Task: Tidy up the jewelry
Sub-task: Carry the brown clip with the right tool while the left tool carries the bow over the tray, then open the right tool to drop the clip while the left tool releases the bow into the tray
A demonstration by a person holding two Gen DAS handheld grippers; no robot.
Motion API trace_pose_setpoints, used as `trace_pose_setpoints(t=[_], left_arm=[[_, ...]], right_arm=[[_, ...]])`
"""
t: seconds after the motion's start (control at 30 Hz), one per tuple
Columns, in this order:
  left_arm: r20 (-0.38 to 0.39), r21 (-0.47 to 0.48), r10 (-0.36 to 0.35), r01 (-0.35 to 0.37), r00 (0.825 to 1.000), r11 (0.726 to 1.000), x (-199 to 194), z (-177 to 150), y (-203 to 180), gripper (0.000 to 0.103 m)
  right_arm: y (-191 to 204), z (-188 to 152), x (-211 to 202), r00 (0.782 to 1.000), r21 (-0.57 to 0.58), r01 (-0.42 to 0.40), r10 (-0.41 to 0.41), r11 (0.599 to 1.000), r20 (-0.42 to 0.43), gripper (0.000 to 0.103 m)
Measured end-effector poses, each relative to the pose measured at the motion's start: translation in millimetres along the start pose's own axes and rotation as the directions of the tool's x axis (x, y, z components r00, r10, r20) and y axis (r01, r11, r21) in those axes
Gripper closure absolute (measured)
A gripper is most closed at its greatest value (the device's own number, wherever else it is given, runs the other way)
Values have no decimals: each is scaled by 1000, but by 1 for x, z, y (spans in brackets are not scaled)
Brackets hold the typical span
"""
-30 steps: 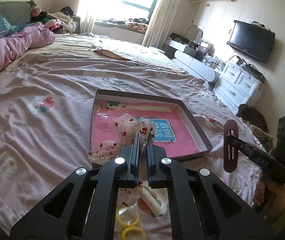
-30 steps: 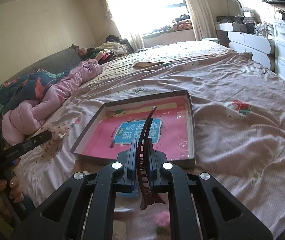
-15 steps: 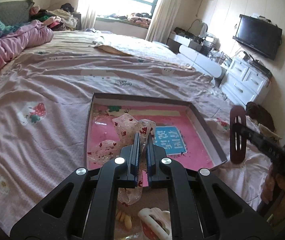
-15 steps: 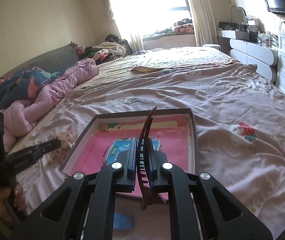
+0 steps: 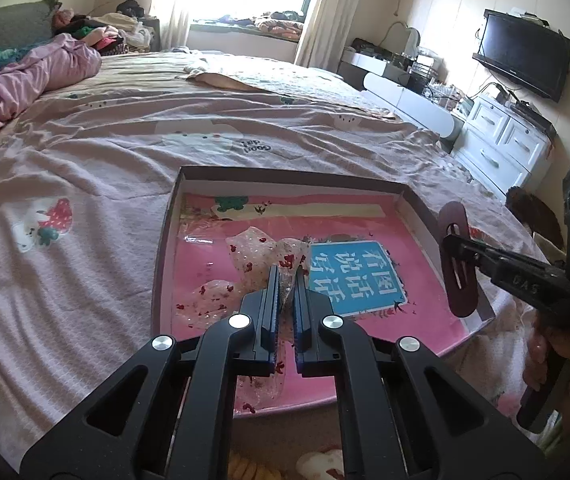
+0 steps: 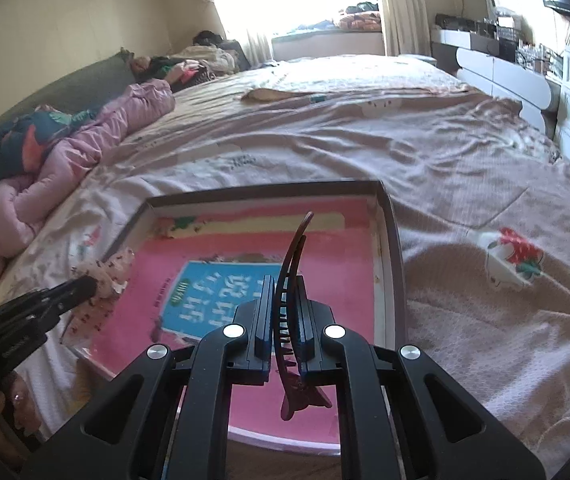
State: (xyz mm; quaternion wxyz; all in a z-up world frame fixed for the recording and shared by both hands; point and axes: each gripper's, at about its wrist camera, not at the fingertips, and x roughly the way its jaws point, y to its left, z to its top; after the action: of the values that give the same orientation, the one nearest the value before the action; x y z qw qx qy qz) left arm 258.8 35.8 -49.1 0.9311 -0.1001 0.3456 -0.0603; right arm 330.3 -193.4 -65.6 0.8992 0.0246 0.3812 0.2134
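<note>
Both pairs of fingers were clamped: left gripper on a sheer bow, right gripper on a hair clip. Released above the tray, the bow's floppy ribbon might drape over its rim.

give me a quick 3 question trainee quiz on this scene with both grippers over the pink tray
1. True or false: the right gripper is shut on a dark red hair clip.
2. What does the left gripper hold? A) a yellow ring B) a sheer bow with red specks C) nothing
3. Fill in: both held items hang over the shallow ___ lying on the bed.

Key
1. True; the clip stands edge-on between the fingers.
2. B
3. tray; it has a pink printed floor and dark walls.
</note>
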Motion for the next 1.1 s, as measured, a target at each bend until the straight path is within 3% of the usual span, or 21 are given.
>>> trace_pose_setpoints(t=[0.23, 0.43, 0.5, 0.6, 0.73, 0.8, 0.9, 0.97, 1.1], left_arm=[[-19, -9, 1, -1, 1000, 1000, 6, -1, 2, 101], [-15, -15, 4, -4, 1000, 1000, 3, -2, 3, 91], [-12, -16, 4, -5, 1000, 1000, 1, -2, 3, 90], [-2, -18, 0, 0, 1000, 1000, -5, -2, 5, 75], [30, -24, -6, 7, 1000, 1000, -18, -1, 6, 60], [46, -30, -4, 6, 999, 1000, -25, 0, 7, 50], [69, -31, 8, -6, 998, 1000, -35, 2, 8, 42], [86, -30, 22, -20, 996, 999, -41, 3, 9, 28], [113, -25, 43, -41, 993, 999, -54, 3, 10, 14]], right_arm=[[-9, -8, 15, 999, 32, 17, -16, 999, -47, 94], [-9, -10, 11, 999, 27, 28, -27, 999, -34, 93], [-10, -10, 9, 999, 30, 33, -33, 999, -29, 81], [-11, -10, 3, 999, 42, 32, -32, 999, -6, 63], [-9, -10, -11, 999, 36, 32, -33, 999, 32, 48], [-7, -10, -21, 997, 34, 33, -35, 999, 68, 32], [-4, -10, -33, 994, 23, 38, -40, 999, 105, 20], [-2, -10, -40, 991, 11, 47, -48, 999, 124, 15], [2, -13, -53, 986, -11, 64, -61, 998, 157, 11]])
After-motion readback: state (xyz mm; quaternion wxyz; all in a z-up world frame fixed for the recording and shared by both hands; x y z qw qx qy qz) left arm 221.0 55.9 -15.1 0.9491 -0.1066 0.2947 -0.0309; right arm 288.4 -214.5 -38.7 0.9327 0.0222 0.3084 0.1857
